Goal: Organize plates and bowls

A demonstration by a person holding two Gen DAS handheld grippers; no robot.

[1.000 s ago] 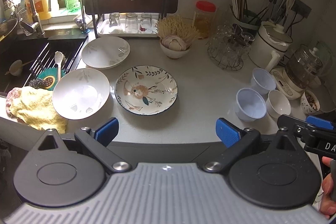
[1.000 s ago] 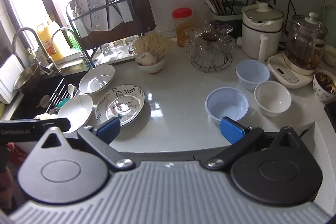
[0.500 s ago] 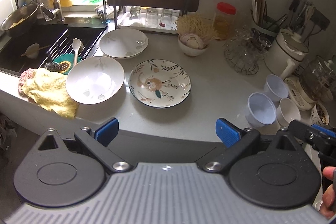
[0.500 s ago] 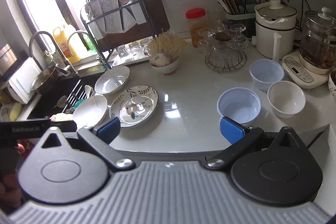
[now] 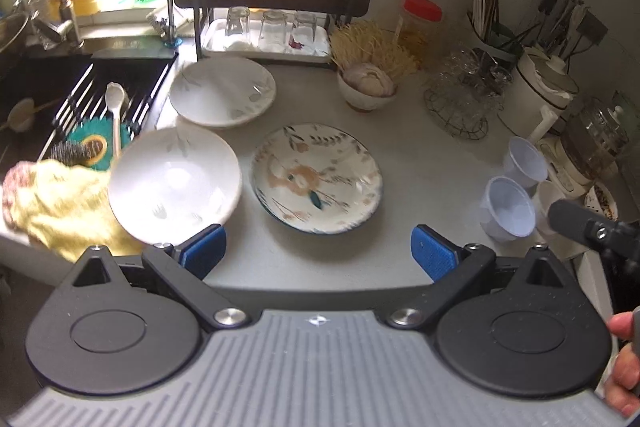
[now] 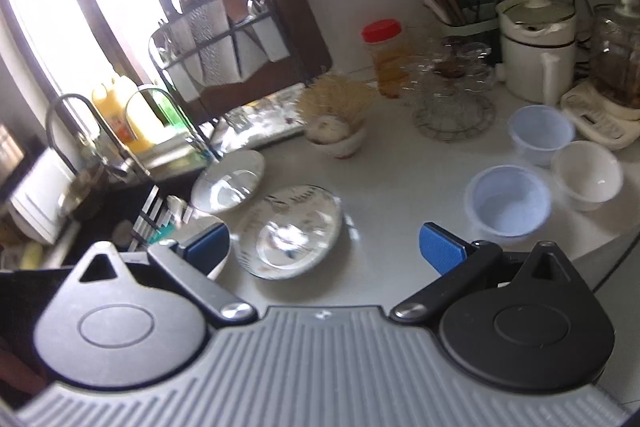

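both-handed but idle for now: the left gripper (image 5: 318,251) is spread wide with nothing between its blue pads, held above the counter edge, facing the floral plate (image 5: 316,178). likewise the right gripper (image 6: 324,247) gapes wide and bare, near the blue bowl (image 6: 507,201).

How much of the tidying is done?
Nothing is stacked. The floral plate and two white plates lie apart; three small bowls sit apart. Both grippers, left and right, are open and empty. All sorting remains.
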